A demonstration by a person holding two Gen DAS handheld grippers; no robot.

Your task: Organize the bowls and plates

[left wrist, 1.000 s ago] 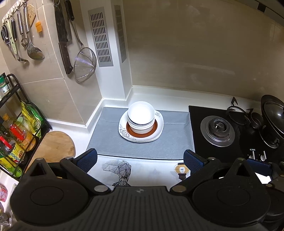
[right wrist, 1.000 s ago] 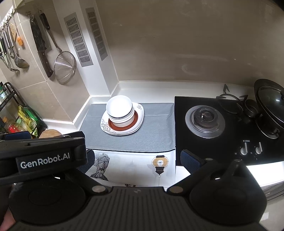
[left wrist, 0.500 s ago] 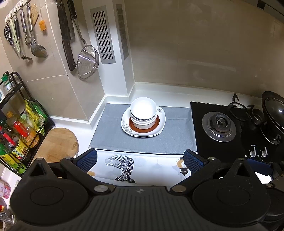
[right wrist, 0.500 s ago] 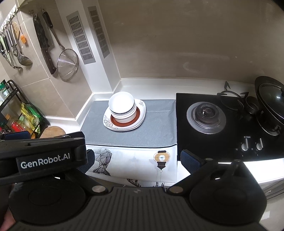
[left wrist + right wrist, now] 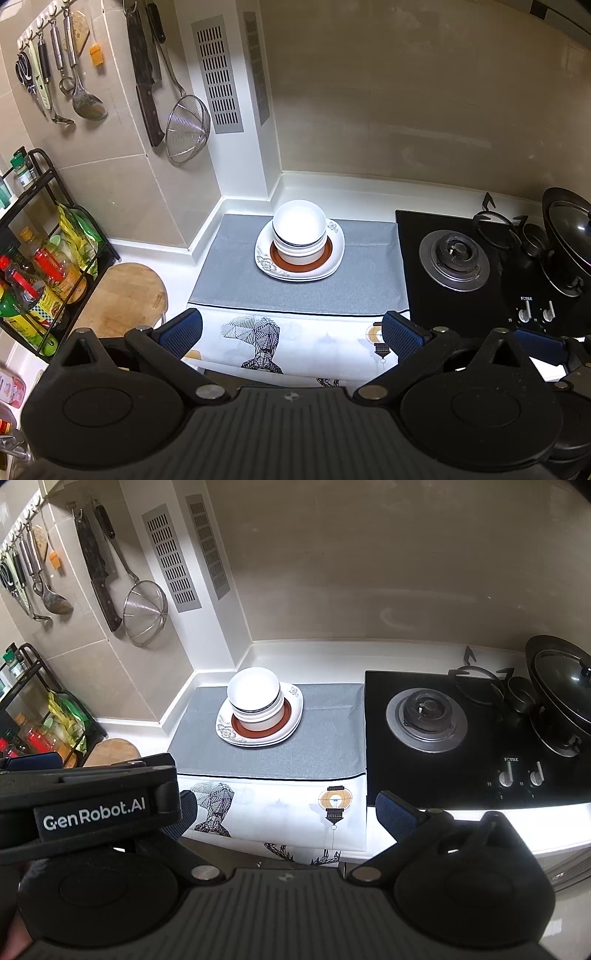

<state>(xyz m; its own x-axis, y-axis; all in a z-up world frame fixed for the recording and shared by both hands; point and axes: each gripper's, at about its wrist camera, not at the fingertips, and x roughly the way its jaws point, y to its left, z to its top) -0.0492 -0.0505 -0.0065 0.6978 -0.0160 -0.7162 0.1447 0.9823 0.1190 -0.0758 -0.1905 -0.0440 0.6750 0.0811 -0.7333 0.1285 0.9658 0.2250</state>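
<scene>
Presently the left gripper [image 5: 291,328] hangs with its jaws apart and empty, well short of the nested white bowls [image 5: 300,232] on plates [image 5: 334,258] atop the grey mat [image 5: 295,288]. Likewise the right gripper [image 5: 284,812], also spread and empty. Gripping one rim could tip the tall stack.

White bowls [image 5: 299,230] are stacked on a brown-ringed, floral-edged plate [image 5: 334,254]; grey mat [image 5: 362,291], black hob [image 5: 480,295], blue pads [image 5: 400,334].
</scene>
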